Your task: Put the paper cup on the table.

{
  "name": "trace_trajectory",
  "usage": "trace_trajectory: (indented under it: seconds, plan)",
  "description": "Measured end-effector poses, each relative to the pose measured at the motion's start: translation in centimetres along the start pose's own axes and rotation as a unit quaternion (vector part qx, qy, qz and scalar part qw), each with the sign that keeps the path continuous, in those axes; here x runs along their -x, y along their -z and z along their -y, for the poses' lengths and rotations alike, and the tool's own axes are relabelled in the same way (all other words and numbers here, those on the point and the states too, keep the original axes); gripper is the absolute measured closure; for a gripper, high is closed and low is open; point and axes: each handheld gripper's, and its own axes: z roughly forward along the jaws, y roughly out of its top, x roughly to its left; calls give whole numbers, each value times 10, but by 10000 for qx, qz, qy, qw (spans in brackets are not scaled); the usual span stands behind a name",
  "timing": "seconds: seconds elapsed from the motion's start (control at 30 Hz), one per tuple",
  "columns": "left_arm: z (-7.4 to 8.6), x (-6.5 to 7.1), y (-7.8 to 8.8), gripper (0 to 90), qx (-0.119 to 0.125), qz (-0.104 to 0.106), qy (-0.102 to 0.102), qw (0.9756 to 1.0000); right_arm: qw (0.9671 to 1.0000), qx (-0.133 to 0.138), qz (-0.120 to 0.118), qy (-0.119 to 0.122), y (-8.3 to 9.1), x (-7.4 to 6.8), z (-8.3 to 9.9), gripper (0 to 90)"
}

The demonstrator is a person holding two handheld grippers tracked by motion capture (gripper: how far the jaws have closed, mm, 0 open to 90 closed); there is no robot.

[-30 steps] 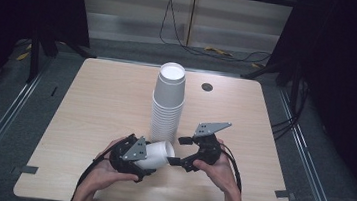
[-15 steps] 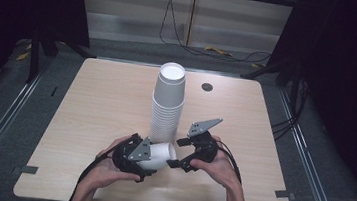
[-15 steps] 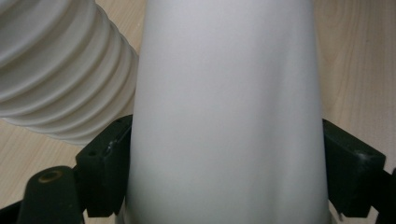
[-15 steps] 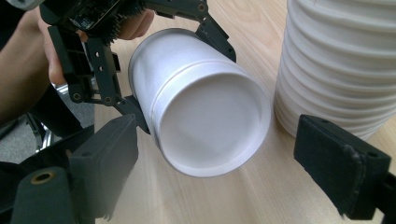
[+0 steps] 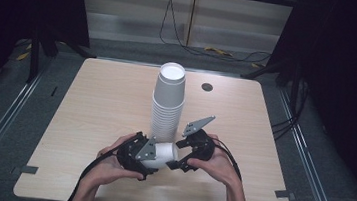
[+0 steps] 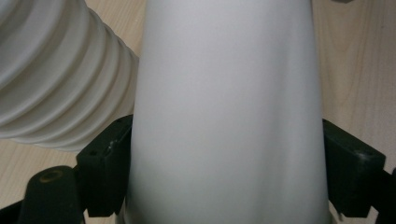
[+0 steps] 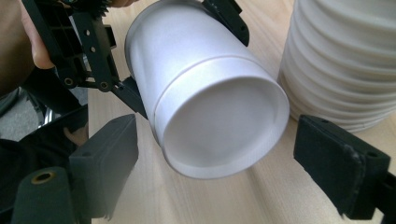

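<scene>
- Holding a white paper cup sideways near the desk's front edge, the left gripper is clamped on its wall.
- Right gripper faces the cup's base, jaws spread wide.
- Close on the base squarely, clear of the cup stack just behind.
- Both hands are low, grippers pointing inward.

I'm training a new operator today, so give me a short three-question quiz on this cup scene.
1. True or false: the left tool is shut on the white cup.
2. The right tool is: A open around the cup's base, B shut on it, C resting on the table.
3. What stands just behind the hands?

Key: 1 true. 2 A. 3 the stack of upturned cups.
</scene>
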Motion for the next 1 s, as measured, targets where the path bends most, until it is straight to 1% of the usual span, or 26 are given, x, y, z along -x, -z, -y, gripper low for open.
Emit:
trace_trajectory:
  seconds: [0.07,0.1,0.13,0.17,0.2,0.23,0.27,0.3,0.33,0.37,0.4,0.43,0.47,0.5,0.53,0.57,0.6,0.63,0.67,0.73,0.77,0.83,0.87,0.93,0.97,1.0]
  plan:
    - [-1,0,-1,166,-42,-4,-20,10000,10000,-44,-17,14,-1,1,-2,139]
    - [-1,1,-1,166,-39,-61,-26,10000,10000,-77,-34,47,-2,2,-3,140]
    - [-2,0,0,168,-33,-76,-61,9999,9999,-141,34,47,-2,2,-3,147]
    - [-2,2,0,168,24,-48,-3,10000,9997,-247,44,49,-3,1,-4,147]
    - [-3,3,0,168,-28,-34,-85,10000,9996,-251,31,100,-4,1,-4,147]
    - [-4,3,-1,168,-37,-47,-114,9999,9996,-283,-25,90,-5,0,-4,148]
    - [-5,4,-1,168,-38,-33,-131,9999,9994,-346,-22,62,-4,-1,-4,150]
    - [-6,4,-1,168,-69,-36,-154,9999,9994,-334,-28,94,-5,-1,-4,150]
    - [-7,6,-2,168,11,-21,-95,10000,9993,-351,-57,100,-5,-1,-4,150]
    - [-8,6,-2,168,-30,-12,-200,9998,9991,-401,-62,86,-5,-1,-4,150]
    - [-8,7,-2,168,-64,-6,-212,9998,9990,-433,-46,110,-6,-1,-3,150]
    - [-9,5,-2,168,-158,-13,-325,9993,9988,-471,-37,155,-6,-1,-2,149]
    - [-9,6,-4,168,-147,-15,-304,9994,9987,-478,-66,138,-7,0,-2,149]
    - [-10,4,-2,168,-356,-29,-476,9982,9986,-510,-78,117,-7,0,-2,148]
    - [-10,6,-5,168,-217,-46,-362,9991,9986,-509,-115,116,-8,1,-1,148]
    - [-11,7,-5,168,-273,-25,-425,9987,9985,-520,-141,100,-8,1,-1,148]
    - [-12,8,-5,168,-265,-12,-440,9987,9984,-525,-170,102,-8,1,-1,148]
    - [-13,7,-4,168,-375,-10,-561,9977,9983,-530,-211,110,-8,2,-1,148]
    - [-14,9,-6,168,-270,-7,-472,9985,9982,-557,-175,134,-8,1,-2,148]
    - [-14,9,-7,168,-230,-22,-445,9987,9980,-580,-212,101,-8,2,-2,148]
    - [-15,8,-7,168,-305,-5,-548,9980,9979,-599,-213,110,-9,3,-2,148]
    - [-16,11,-9,168,-269,21,-482,9985,9976,-603,-316,115,-10,4,-3,149]
    - [-17,9,-8,168,-412,45,-633,9971,9973,-643,-318,130,-10,4,-4,151]
    - [-17,12,-10,168,-301,58,-545,9980,9964,-744,-378,125,-11,5,-7,156]
    - [-18,12,-10,168,-334,54,-581,9977,9960,-783,-407,140,-12,6,-8,158]
    - [-18,12,-10,168,-337,52,-586,9977,9949,-868,-505,70,-13,7,-8,161]
